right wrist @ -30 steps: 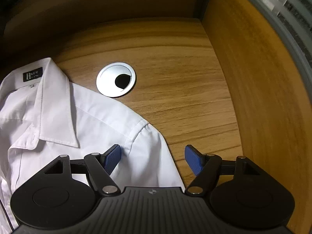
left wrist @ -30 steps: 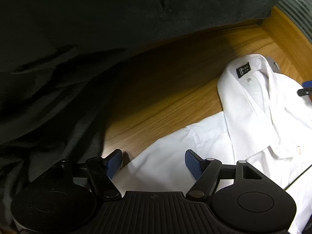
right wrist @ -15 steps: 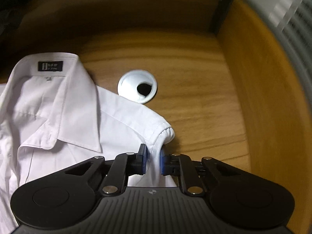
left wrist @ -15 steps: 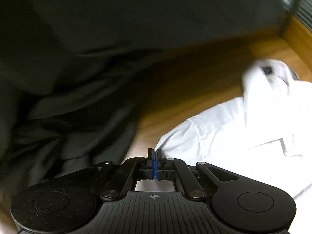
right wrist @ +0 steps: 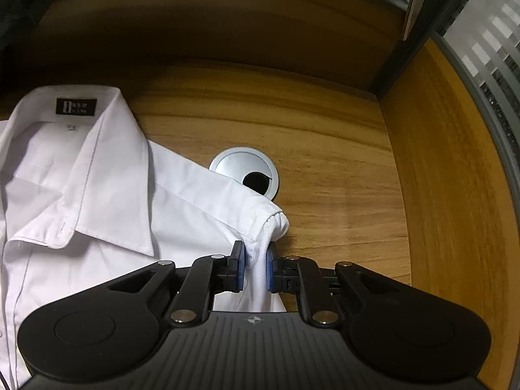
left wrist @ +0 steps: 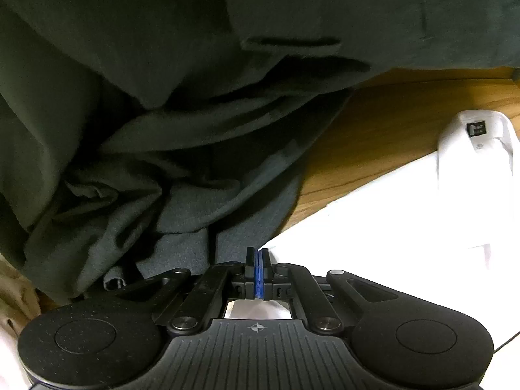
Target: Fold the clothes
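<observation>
Now that both grippers, left and right, have clamped the shirt shoulders, you can lift and fold.

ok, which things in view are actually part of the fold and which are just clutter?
In the job:
- white shirt, shoulder seam pinched
- right gripper, shut on that shoulder
- left gripper, pads together at the shirt's other edge; white cloth shows behind them

Lying about:
- dark green garment, heaped beside the shirt
- silver cable grommet in the wooden desk
</observation>
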`<action>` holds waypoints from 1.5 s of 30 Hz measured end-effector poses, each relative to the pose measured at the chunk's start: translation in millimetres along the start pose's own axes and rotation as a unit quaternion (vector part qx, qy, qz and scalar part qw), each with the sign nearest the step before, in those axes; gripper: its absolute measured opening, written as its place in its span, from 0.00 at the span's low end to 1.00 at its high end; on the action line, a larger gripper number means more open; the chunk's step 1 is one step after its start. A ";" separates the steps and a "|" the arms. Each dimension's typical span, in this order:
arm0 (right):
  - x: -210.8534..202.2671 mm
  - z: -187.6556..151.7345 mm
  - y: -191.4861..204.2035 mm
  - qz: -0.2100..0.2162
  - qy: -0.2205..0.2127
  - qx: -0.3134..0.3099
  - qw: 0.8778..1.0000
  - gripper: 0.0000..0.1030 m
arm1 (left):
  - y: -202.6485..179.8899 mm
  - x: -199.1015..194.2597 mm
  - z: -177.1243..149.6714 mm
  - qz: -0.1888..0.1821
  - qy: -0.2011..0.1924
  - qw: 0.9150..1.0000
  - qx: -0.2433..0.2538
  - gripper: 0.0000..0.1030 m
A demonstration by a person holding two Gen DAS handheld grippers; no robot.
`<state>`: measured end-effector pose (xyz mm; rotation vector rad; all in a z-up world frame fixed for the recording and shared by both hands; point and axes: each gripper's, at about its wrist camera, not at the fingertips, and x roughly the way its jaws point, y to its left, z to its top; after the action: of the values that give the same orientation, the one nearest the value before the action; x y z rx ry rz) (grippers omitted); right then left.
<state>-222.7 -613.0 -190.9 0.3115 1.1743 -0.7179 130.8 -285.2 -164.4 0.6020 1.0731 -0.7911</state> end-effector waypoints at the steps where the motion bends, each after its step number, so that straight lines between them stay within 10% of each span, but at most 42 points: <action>1: 2.6 0.5 0.3 -0.001 0.003 -0.001 1.000 0.15 | 1.9 1.3 -0.8 -0.003 0.003 1.000 -0.003 0.05; 6: 8.6 2.5 -2.2 -0.008 0.007 0.006 1.000 0.27 | 11.4 7.8 -4.6 -0.020 0.015 0.999 -0.021 0.15; 11: -25.9 4.6 -9.9 0.016 -0.021 0.019 0.999 0.65 | 15.0 -16.4 -15.1 -0.033 0.005 0.999 -0.029 0.46; 27: -82.5 -120.4 -3.4 0.037 0.032 0.016 0.999 0.80 | 1.1 -104.5 -134.1 -0.056 -0.003 0.985 -0.161 0.64; 30: -73.4 -140.1 -0.9 0.031 0.041 0.026 0.998 0.76 | 6.3 -92.3 -135.6 -0.052 0.007 0.978 -0.200 0.63; 34: -61.6 -149.7 1.7 0.023 0.045 0.038 0.998 0.25 | 17.5 -70.6 -124.5 -0.045 0.019 0.969 -0.242 0.35; 37: -54.7 -147.3 6.8 0.007 0.043 0.028 0.999 0.18 | 23.4 -47.6 -125.9 -0.043 0.018 0.964 -0.261 0.14; 45: -37.5 -115.4 7.2 -0.010 0.028 -0.022 0.999 0.13 | 26.8 -36.1 -136.7 -0.037 0.012 0.960 -0.276 0.14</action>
<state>-309.4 -528.4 -201.0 0.2846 1.2473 -0.7029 70.6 -155.5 -179.8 0.0973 1.2783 -0.5118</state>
